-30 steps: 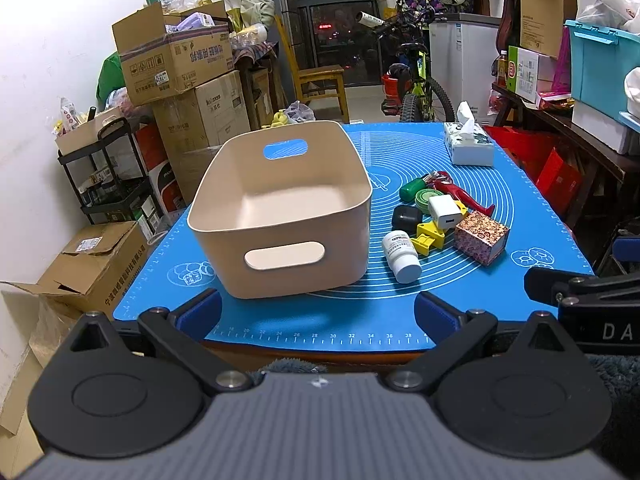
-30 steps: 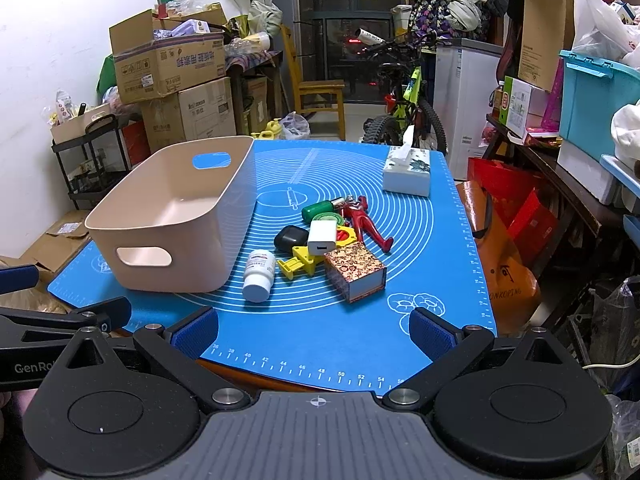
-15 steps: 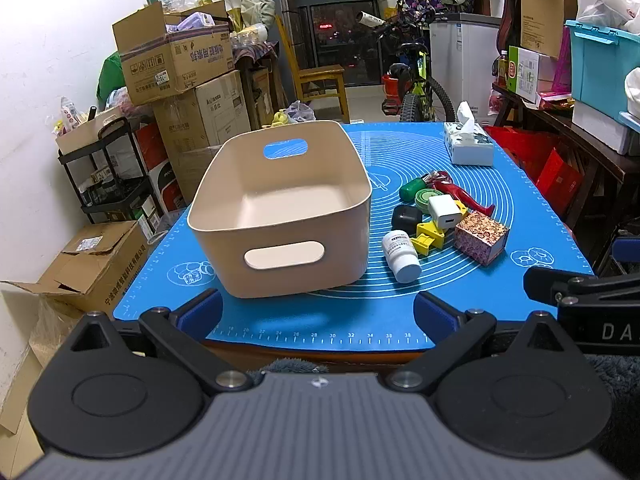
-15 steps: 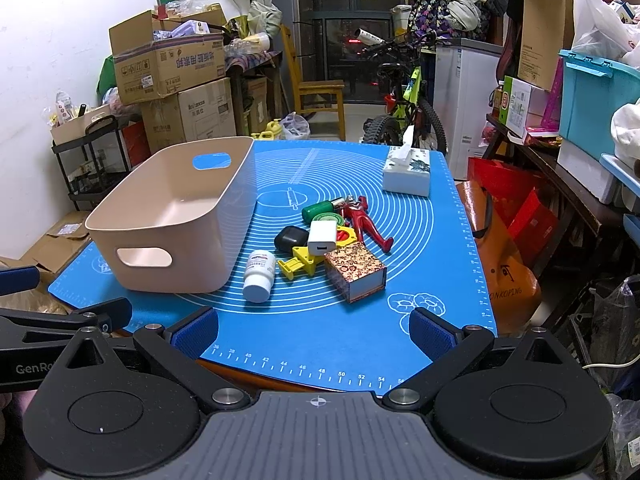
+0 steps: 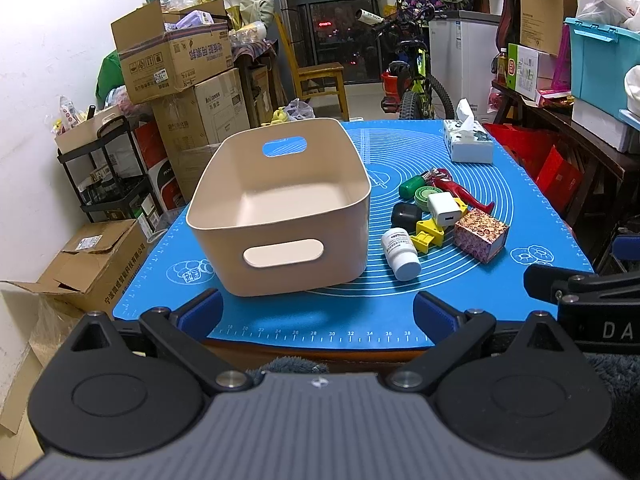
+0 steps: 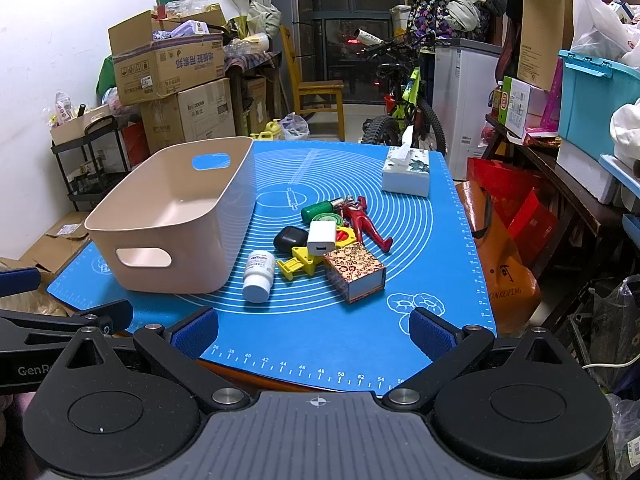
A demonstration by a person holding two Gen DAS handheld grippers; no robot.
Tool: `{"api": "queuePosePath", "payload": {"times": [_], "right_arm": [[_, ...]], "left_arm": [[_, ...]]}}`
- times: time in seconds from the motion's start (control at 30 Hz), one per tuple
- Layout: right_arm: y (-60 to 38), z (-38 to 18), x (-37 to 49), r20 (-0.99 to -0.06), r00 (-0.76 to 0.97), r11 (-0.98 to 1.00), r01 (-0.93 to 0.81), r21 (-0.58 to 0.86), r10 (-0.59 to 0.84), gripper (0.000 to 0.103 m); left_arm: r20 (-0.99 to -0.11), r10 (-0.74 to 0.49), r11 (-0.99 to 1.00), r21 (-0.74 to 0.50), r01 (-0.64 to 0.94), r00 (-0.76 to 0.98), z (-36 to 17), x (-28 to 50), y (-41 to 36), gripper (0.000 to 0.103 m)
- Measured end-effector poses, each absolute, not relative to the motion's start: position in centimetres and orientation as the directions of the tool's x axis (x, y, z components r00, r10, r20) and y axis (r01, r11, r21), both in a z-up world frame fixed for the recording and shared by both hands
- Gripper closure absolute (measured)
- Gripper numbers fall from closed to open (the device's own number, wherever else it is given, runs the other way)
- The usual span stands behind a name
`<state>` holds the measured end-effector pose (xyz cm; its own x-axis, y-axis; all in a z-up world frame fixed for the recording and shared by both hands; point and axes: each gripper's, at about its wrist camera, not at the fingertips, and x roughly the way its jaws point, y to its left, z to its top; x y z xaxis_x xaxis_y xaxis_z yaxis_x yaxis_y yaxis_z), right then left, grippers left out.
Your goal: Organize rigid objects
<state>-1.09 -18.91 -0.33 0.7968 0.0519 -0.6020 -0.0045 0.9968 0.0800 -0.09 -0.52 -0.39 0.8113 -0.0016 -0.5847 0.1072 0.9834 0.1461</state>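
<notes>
On the blue mat [image 6: 352, 340], your beige bin [image 6: 168, 216] sits empty, the white bottle [image 6: 259, 272], patterned box [image 6: 354, 276] and other small items lie beside it unsorted, both grippers [image 5: 316, 316] [image 6: 314, 330] wide, holding nothing.

In the lower part of the frame the right gripper [image 6: 314, 330] is holding its jaws wide apart over the near edge of the blue mat [image 6: 420, 248]. A beige bin [image 6: 176, 220] is standing at the middle left. Just right of it, a white bottle [image 6: 259, 276] is lying on its side, beside a yellow toy [image 6: 300, 266], a patterned box [image 6: 354, 276] and a red figure [image 6: 364, 222]. A tissue box [image 6: 406, 176] is sitting further up.
</notes>
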Motion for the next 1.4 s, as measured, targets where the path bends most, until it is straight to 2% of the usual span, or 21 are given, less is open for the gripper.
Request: {"api": "queuePosePath", "payload": {"times": [1.0,1.2,1.4], "right_arm": [[-19.1,0.1,-1.2,-0.576,0.816,0.996,0.006,0.094,0.049,0.002],[-19.9,1.9,-1.0,-0.523,0.852,0.995,0.022,0.095,0.031,0.002],[-21.5,4.3,2.6,-0.511,0.859,0.99,0.032,0.134,0.041,0.002]], "left_arm": [[-0.59,-0.004,0.984,0.144,0.11,0.808,-0.4,0.2,-0.6,0.003],[-0.57,0.011,0.987,0.136,0.081,0.821,1.7,1.9,0.7,0.003],[-0.549,0.069,0.992,0.129,0.003,0.833,4.9,6.0,3.1,0.003]]}}
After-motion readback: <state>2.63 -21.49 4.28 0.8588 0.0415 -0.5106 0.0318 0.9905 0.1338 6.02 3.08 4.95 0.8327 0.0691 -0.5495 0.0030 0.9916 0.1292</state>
